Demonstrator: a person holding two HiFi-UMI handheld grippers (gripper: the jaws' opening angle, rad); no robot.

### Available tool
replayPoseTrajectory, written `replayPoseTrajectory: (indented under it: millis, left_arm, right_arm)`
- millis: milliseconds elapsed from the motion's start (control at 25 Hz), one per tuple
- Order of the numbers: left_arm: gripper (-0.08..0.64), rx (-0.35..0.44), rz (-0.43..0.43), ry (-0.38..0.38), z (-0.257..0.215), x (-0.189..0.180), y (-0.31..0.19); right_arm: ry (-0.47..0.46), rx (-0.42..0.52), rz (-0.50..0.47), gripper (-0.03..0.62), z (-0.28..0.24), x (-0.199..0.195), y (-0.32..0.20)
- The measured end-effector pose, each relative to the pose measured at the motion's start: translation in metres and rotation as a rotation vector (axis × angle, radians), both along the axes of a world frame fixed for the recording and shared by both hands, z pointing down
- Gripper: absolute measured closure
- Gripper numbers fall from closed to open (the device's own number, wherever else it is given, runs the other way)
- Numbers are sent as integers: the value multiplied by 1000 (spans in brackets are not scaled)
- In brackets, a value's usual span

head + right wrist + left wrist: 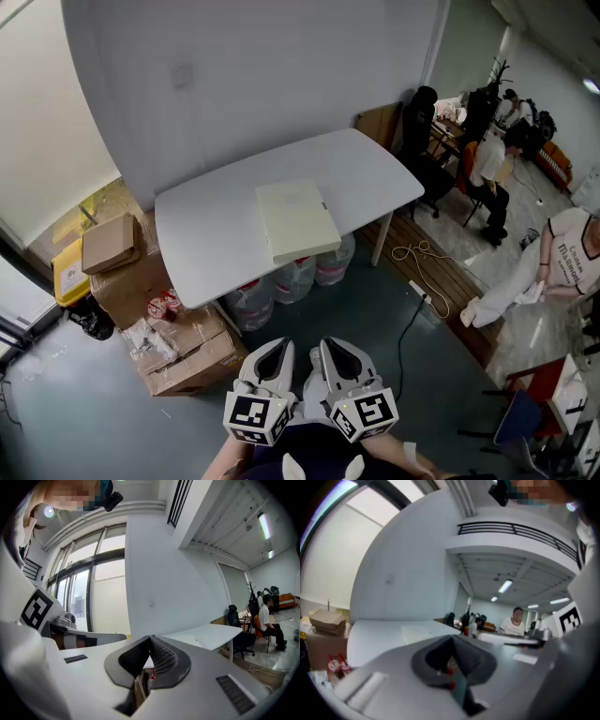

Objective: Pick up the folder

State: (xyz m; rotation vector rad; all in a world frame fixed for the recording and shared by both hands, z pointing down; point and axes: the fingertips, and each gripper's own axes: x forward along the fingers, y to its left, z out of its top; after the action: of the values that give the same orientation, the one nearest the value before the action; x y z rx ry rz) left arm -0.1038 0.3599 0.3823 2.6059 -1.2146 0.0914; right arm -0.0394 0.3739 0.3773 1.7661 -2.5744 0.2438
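Left gripper (277, 349) and right gripper (335, 347) are held side by side, jaws pressed together with nothing in them, well short of the table (202, 239). The pale folder (296, 220) is seen lying flat mid-table, untouched.

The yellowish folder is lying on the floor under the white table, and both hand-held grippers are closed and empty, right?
Not quite. The folder lies on top of the white table, not on the floor under it; the head view shows this. The rest holds: the left hand-held gripper and the right hand-held gripper are closed and empty.
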Motion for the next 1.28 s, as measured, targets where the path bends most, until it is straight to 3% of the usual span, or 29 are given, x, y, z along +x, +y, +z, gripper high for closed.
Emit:
replayPoseTrajectory:
  millis: [520,1280]
  left_arm:
    - [557,-17,15,-8,3,4,-35]
    - [558,-56,37,-38,17,43,-144]
  right_arm:
    - [-44,-11,1,581,3,4,-32]
    - [-75,-67,14,581,15,43,-141]
